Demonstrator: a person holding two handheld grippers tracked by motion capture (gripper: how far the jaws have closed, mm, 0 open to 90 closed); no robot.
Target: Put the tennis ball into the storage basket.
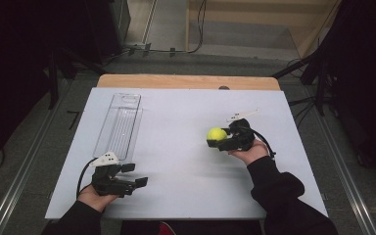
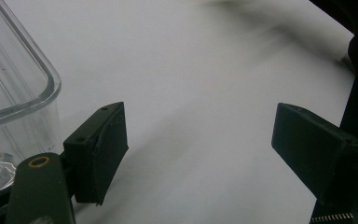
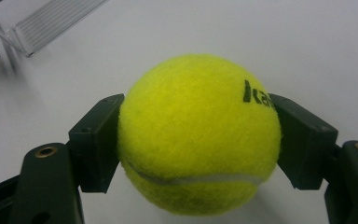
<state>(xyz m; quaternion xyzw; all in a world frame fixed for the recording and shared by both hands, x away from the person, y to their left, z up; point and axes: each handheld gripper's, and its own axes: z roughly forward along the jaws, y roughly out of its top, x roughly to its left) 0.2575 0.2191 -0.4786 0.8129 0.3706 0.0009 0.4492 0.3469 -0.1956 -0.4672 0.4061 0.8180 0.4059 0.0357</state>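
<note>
Right gripper (image 1: 219, 142) was clamped on a yellow tennis ball (image 3: 198, 135), jaws pressing both its sides, held above the right part of the white table (image 1: 186, 122). Left gripper (image 2: 198, 154) sat near the front left, jaws apart, just beside a clear tray (image 1: 120, 125).

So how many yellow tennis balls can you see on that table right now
1: the fuzzy yellow tennis ball sits clamped between the right gripper's jaws, right of the table's centre. None shows inside the clear plastic tray.
</note>
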